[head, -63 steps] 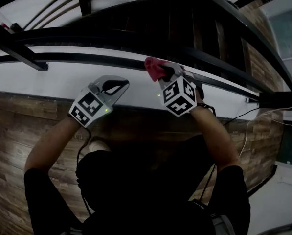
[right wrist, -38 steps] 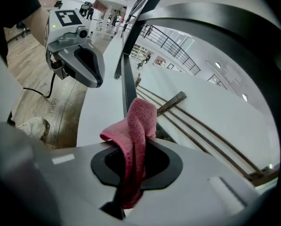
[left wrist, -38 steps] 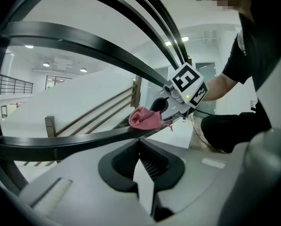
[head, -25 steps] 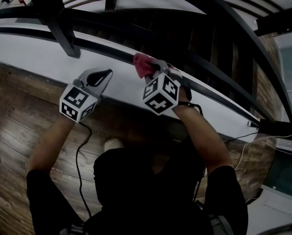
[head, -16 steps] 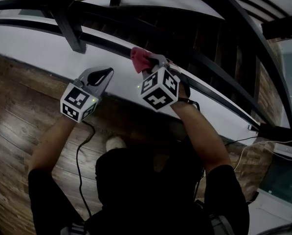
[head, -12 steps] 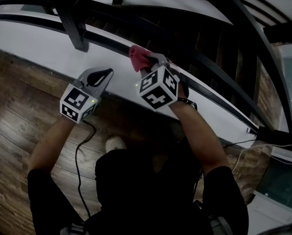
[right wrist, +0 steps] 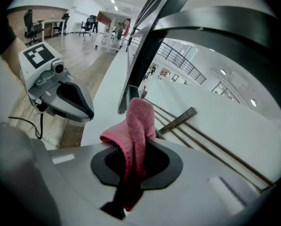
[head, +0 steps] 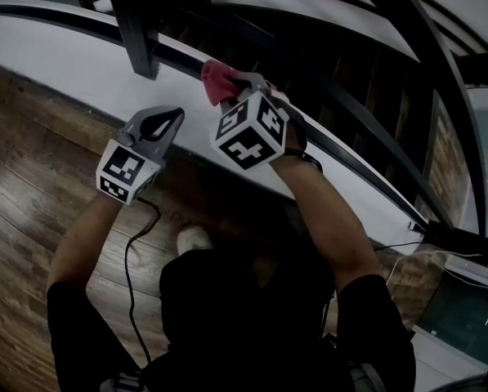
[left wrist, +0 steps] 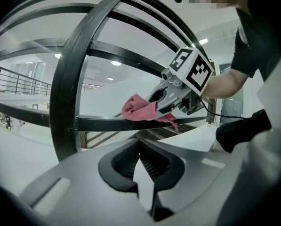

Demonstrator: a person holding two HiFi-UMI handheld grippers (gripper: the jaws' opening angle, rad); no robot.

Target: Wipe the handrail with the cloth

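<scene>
Wood-plank flooring fills the lower left of the head view, bordered by a white ledge that runs diagonally under a black metal railing. The railing's thick upright post stands at the upper left, and its horizontal handrail crosses the left gripper view from that post toward the right. The person, in a dark top, reaches both arms forward toward the railing. The right gripper is up against the handrail, its jaws clenched on a pink cloth. In the right gripper view the cloth runs down between the jaws and bunches above them. In the left gripper view it lies pressed on top of the handrail, just right of the post, with a corner hanging below the bar. The left gripper hangs over the white ledge, beside the right gripper and apart from the rail, with its jaws closed together on nothing. A black cable trails down from it past a light-coloured shoe on the floor.
</scene>
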